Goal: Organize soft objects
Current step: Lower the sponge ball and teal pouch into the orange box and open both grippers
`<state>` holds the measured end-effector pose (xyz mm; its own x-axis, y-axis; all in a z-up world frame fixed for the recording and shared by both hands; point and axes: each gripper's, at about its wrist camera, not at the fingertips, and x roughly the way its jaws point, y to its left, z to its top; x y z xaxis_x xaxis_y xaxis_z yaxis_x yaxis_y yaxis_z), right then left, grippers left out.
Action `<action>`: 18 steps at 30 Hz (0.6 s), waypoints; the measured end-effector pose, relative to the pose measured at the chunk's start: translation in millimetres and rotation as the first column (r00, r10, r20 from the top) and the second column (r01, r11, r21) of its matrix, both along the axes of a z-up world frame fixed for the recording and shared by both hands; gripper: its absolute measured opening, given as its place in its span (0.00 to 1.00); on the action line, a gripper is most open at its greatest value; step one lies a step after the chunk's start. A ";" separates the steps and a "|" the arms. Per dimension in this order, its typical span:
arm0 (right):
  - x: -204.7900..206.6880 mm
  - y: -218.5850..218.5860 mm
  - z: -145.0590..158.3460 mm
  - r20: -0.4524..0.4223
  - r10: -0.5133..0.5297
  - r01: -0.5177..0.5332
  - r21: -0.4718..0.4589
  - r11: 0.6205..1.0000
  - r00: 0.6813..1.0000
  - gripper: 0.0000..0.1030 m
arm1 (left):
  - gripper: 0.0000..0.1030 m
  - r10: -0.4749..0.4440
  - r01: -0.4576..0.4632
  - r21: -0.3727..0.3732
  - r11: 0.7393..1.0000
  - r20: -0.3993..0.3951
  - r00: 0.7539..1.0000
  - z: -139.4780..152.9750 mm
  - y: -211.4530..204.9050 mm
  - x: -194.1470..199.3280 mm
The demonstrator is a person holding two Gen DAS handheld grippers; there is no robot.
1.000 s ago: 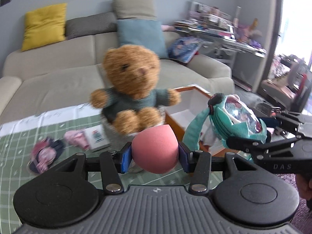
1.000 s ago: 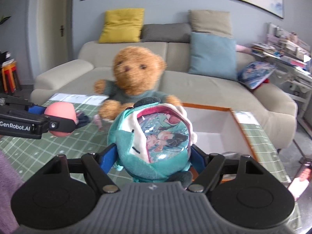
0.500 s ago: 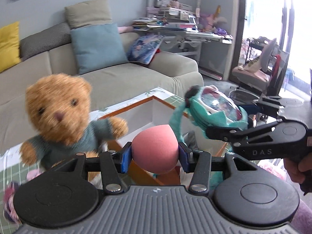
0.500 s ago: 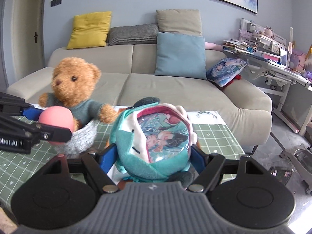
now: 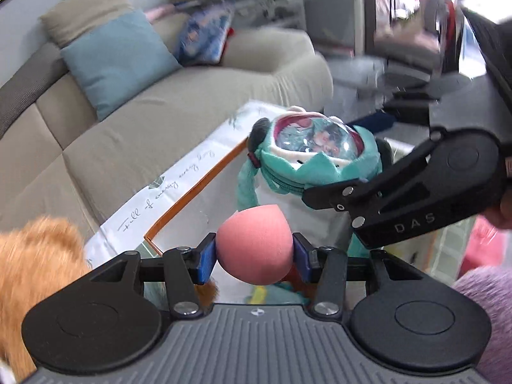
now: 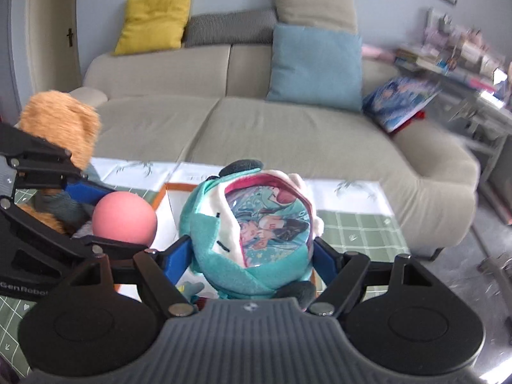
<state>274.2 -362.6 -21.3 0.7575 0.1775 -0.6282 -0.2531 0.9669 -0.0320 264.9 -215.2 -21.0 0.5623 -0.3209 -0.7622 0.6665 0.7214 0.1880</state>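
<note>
teddy bear (image 5: 35,275) blurred, edge-cropped

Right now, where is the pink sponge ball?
The pink sponge ball is clamped in the left gripper, above the white box, with the teal plush pouch to its right and the teddy bear to its left.

Black left hand-held gripper (image 5: 254,257), blue pads (image 5: 205,257), silver screws, ribbed grey base, fuzzy purple sleeve (image 5: 486,316)

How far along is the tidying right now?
Mid-job. Something teal already lies in the box. The left tool grips the pink sponge and the right tool grips the teal pouch, both over the box. The teddy bear remains outside.
</note>
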 end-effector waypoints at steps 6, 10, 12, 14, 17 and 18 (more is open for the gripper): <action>44.0 -7.8 -31.4 -0.094 0.077 -0.080 -0.030 0.996 0.993 0.75 | 0.55 -0.012 0.016 0.221 0.975 -0.019 1.000 -23.7 -26.6 28.4; 62.5 -6.7 -49.9 -0.123 0.114 -0.122 -0.063 0.990 0.986 0.75 | 0.55 0.015 -0.003 0.290 0.957 -0.039 0.999 -36.9 -36.3 42.3; 66.1 -1.8 -57.3 -0.119 0.129 -0.141 -0.101 0.985 0.985 0.75 | 0.55 0.020 -0.008 0.343 0.939 -0.032 0.999 -43.5 -41.1 44.0; 68.4 1.6 -65.6 -0.122 0.131 -0.145 -0.117 0.982 0.984 0.76 | 0.55 0.024 -0.006 0.363 0.932 -0.045 0.999 -48.0 -43.1 46.6; 68.4 3.2 -76.6 -0.112 0.128 -0.142 -0.122 0.982 0.985 0.76 | 0.55 0.041 -0.011 0.385 0.923 -0.068 0.997 -56.1 -40.4 51.0; 68.5 4.6 -80.2 -0.114 0.125 -0.140 -0.127 0.982 0.986 0.76 | 0.55 0.041 -0.012 0.394 0.919 -0.066 0.997 -58.6 -40.5 51.4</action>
